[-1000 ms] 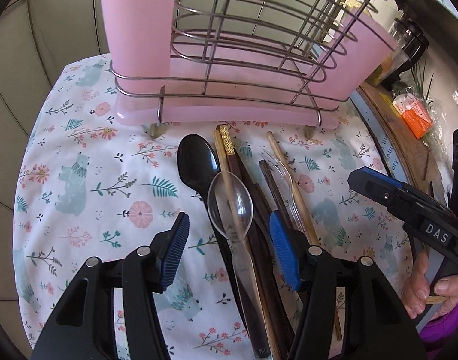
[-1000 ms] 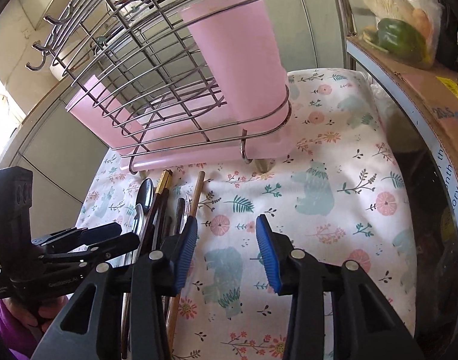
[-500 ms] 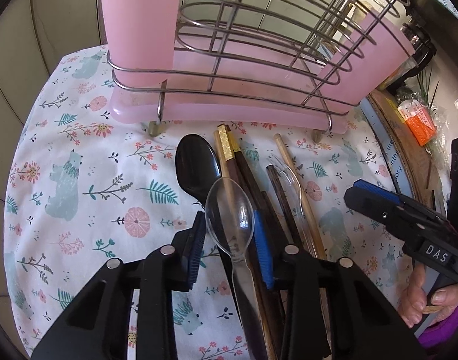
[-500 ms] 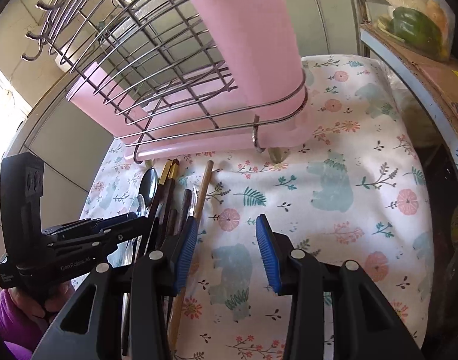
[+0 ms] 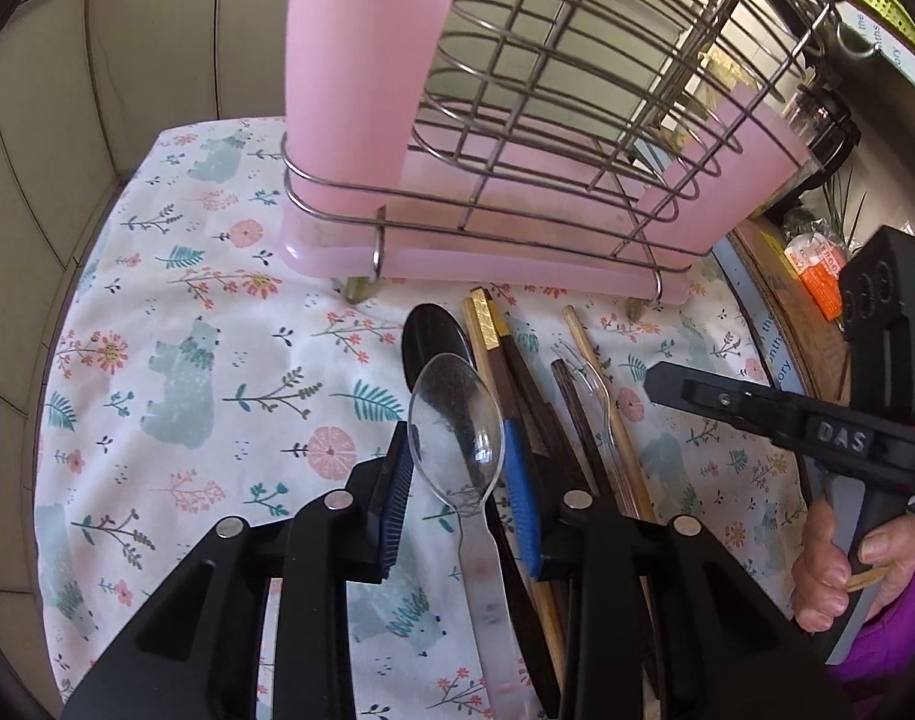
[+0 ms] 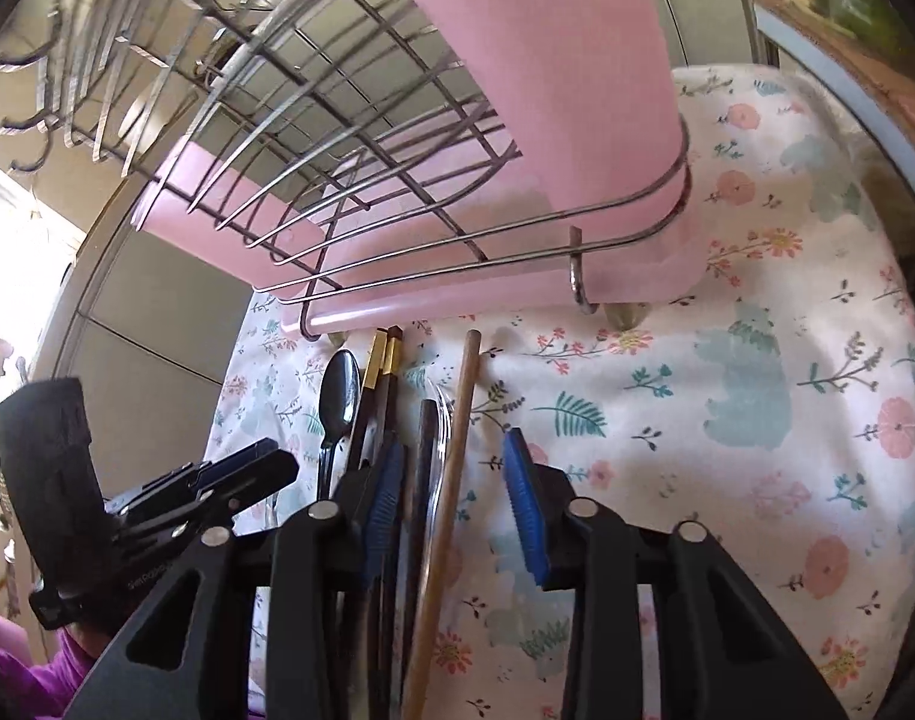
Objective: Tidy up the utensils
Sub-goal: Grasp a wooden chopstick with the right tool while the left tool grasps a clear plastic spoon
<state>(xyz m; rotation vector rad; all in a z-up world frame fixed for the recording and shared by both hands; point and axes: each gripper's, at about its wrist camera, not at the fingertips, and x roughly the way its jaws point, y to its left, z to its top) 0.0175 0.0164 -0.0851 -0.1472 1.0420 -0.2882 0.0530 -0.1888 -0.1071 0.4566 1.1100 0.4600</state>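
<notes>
My left gripper point(image 5: 457, 480) is shut on a clear plastic spoon point(image 5: 454, 420), its bowl between the blue pads, lifted above the other utensils. Below lie a black spoon point(image 5: 434, 333), dark chopsticks with gold tips point(image 5: 493, 336), a clear plastic fork point(image 5: 589, 378) and a light wooden chopstick point(image 5: 601, 396) on the floral cloth. A wire rack with pink cups point(image 5: 517, 138) stands behind. My right gripper point(image 6: 454, 504) is open, low over the wooden chopstick point(image 6: 457, 438) and the fork point(image 6: 439, 414); the rack point(image 6: 457, 150) looms just ahead.
The floral cloth point(image 6: 727, 420) spreads wide to the right of the utensils. A cardboard box edge and an orange packet point(image 5: 817, 270) lie at the far right. Tiled wall panels stand behind the rack. The right gripper's body point(image 5: 817, 426) hangs beside the utensil row.
My left gripper closed from wide open onto the clear spoon and raised it. My right gripper moved left and forward, now over the wooden chopstick and fork, closer to the rack.
</notes>
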